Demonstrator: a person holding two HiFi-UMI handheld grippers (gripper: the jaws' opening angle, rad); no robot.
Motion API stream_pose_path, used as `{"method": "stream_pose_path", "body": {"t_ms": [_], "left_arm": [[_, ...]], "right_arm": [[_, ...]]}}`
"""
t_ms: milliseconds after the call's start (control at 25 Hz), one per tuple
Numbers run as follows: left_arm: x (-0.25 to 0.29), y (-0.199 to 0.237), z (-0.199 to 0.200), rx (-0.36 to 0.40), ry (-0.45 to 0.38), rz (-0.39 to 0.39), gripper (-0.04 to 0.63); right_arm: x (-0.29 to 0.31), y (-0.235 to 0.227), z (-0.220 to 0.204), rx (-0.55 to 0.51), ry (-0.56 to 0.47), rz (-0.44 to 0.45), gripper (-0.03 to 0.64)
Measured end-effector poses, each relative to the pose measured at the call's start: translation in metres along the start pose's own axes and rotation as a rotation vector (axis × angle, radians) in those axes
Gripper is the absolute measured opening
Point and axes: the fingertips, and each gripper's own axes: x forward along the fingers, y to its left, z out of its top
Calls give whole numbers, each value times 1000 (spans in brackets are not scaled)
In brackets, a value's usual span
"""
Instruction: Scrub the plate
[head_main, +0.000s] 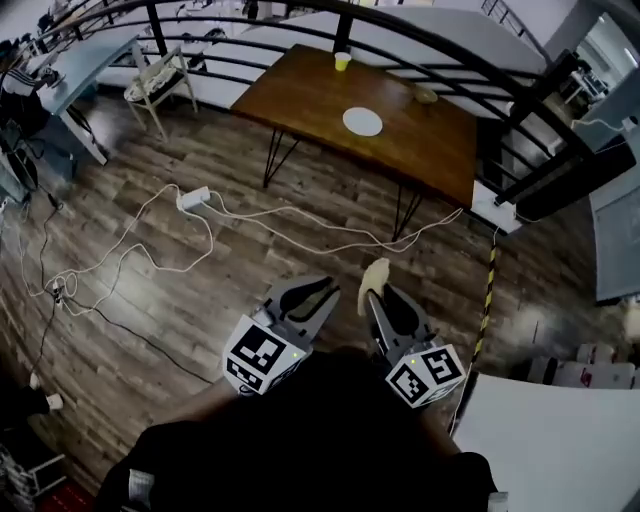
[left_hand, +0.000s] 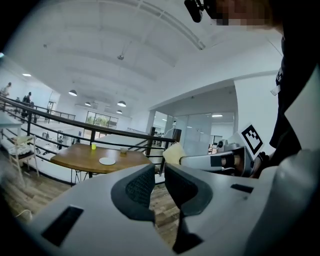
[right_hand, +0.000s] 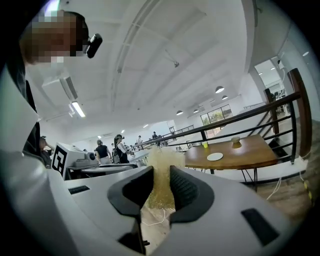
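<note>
A white plate (head_main: 362, 122) lies on the brown wooden table (head_main: 300, 95) far ahead of me; it also shows small in the left gripper view (left_hand: 107, 161) and the right gripper view (right_hand: 215, 156). Both grippers hang close to my body, well short of the table. My right gripper (head_main: 372, 292) is shut on a pale yellow scrubbing sponge (head_main: 375, 272), which sticks up between the pads (right_hand: 160, 160). My left gripper (head_main: 322, 292) is shut with nothing held (left_hand: 159, 175). Beside it, the sponge (left_hand: 172, 152) is visible.
On the table stand a yellow cup (head_main: 342, 61) and a small tan cup (head_main: 425, 95). White cables and a power strip (head_main: 195, 197) lie across the wooden floor between me and the table. A black railing (head_main: 420, 40) runs behind it. A chair (head_main: 160, 80) stands left.
</note>
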Motion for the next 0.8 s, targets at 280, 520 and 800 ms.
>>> {"method": "stream_pose_path", "body": {"t_ms": [280, 520, 800], "left_arm": [[16, 34, -25, -71, 38, -70, 41], [49, 83, -30, -88, 91, 9, 38], [120, 134, -6, -83, 108, 68, 38]], "right_arm": [[41, -12, -21, 31, 99, -45, 110], [90, -46, -18, 75, 122, 5, 110], [151, -110, 15, 91, 134, 76, 110]]}}
